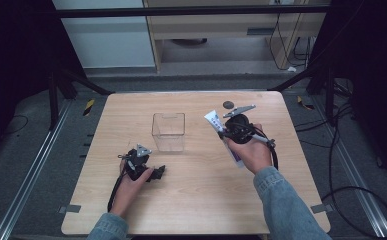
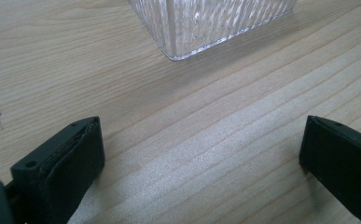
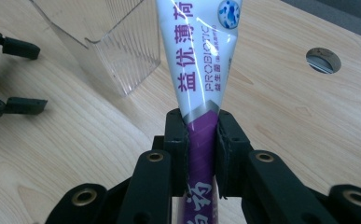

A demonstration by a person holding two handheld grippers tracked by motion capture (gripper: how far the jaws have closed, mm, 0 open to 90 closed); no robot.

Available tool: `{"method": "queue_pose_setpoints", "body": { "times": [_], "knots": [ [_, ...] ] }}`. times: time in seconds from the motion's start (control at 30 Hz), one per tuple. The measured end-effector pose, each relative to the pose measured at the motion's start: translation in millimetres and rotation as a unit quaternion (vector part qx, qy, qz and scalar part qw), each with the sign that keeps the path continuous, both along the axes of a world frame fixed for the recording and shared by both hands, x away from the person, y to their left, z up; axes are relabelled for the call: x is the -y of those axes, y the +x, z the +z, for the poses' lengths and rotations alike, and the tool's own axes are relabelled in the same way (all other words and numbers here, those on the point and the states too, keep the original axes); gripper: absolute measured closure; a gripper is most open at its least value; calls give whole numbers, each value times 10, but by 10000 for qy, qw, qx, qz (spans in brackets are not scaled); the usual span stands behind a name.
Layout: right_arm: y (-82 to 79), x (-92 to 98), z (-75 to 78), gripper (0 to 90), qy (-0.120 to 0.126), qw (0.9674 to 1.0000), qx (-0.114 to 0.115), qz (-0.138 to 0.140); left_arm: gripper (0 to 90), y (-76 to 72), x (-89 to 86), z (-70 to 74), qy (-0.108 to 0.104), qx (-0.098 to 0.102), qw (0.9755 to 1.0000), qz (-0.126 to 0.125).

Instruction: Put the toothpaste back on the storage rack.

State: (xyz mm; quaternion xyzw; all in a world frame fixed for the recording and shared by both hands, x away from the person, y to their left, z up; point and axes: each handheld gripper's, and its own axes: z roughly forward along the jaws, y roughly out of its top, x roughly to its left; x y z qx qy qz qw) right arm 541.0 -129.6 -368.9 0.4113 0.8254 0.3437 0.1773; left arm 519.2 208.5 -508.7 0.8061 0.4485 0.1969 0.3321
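I have the toothpaste tube pinched in my right gripper: its fingers are clamped on the purple band just below the silver stripe, and the glossy white, flattened end fans out past them with purple lettering on it. From the high view the tube is lifted off the counter, to the right of the clear box, apart from it. That box is square, open-topped, thin transparent plastic with fine vertical ribbing. My left gripper rests low on the pale wood-grain counter in front of the box, its black padded fingers spread wide with nothing between them. A round hole sits in the counter beyond the tube.
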Motion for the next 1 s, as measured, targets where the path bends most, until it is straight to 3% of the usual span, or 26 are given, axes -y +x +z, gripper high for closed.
{"method": "queue_pose_setpoints", "body": {
  "times": [1.0],
  "knots": [
    [51,-226,173,772,586,9971,486,-6,0,-1,1,-1,-9,5,10000,5]
  ]
}}
